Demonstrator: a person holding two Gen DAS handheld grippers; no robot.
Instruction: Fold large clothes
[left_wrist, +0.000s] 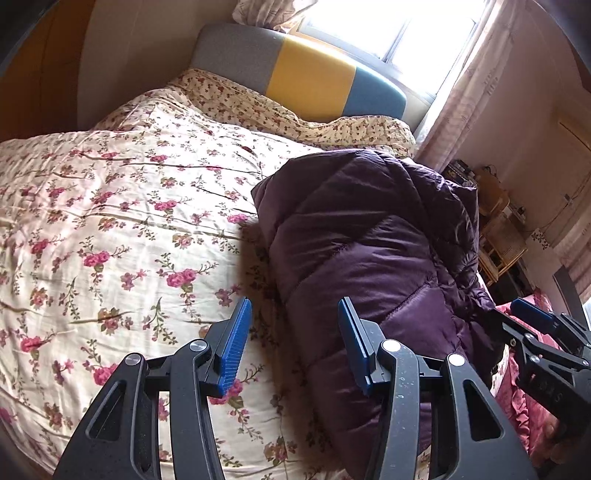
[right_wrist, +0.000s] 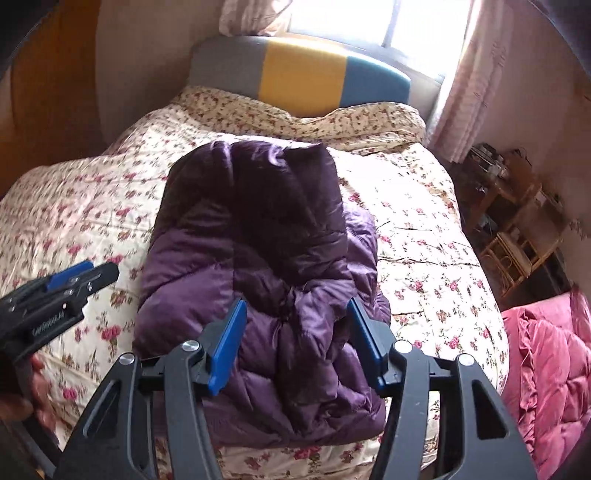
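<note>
Purple puffer jacket (right_wrist: 258, 258) lies bundled lengthwise mid-bed on floral quilt (left_wrist: 110, 221) — fold looks near done. Left claw (left_wrist: 291, 343) and right claw (right_wrist: 295, 347) both spread wide, holding nothing, poised above near end. Next, likely: pinch near hem, double it toward headboard (right_wrist: 303, 74).

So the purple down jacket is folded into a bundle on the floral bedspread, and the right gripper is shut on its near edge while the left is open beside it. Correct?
Not quite. The right gripper is open, its fingers spread to either side of the jacket's near end without clamping it, as the right wrist view shows. The rest holds: folded bundle on the floral bedspread, left gripper open beside it.
</note>
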